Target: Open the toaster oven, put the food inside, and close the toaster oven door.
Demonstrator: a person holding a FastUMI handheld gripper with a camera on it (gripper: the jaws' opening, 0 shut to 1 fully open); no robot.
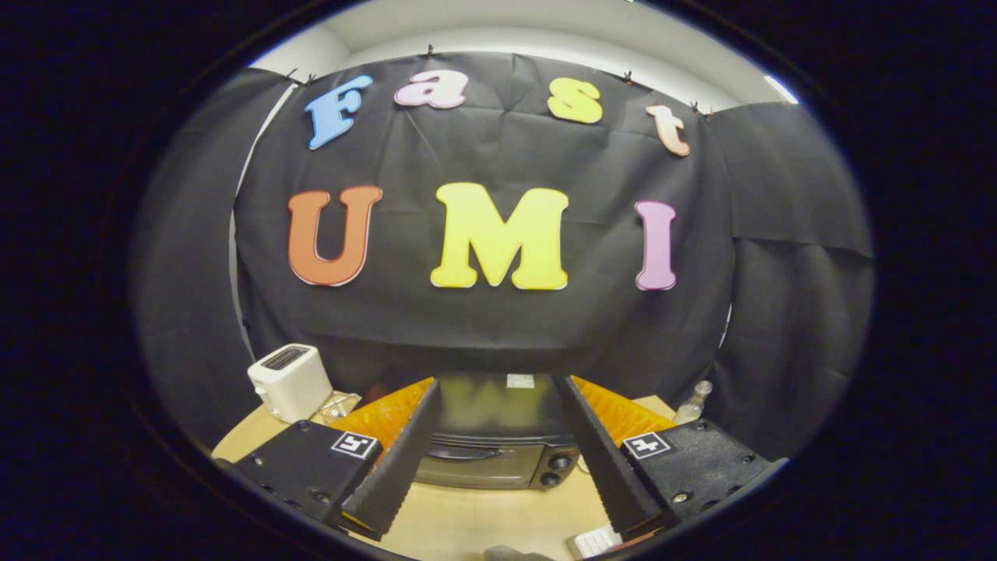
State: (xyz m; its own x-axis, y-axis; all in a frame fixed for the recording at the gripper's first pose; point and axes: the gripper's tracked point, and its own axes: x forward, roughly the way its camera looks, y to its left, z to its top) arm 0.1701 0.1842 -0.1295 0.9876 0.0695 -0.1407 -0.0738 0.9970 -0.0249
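toaster oven [492,436] – dark, door closed, on table | gripper [496,393] – spread wide, empty

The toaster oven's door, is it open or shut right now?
Shut. The toaster oven shows its door upright and flush, handle across the top of the glass. The gripper is open, fingers spread apart, the oven beyond them.

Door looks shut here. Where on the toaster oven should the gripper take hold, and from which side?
Grip the door handle, the dark bar running across the top of the glass door on the toaster oven. Come from the front: it faces the open gripper, whose fingers frame it with nothing between them. The bar lies crosswise, so probably close over it from above and below.
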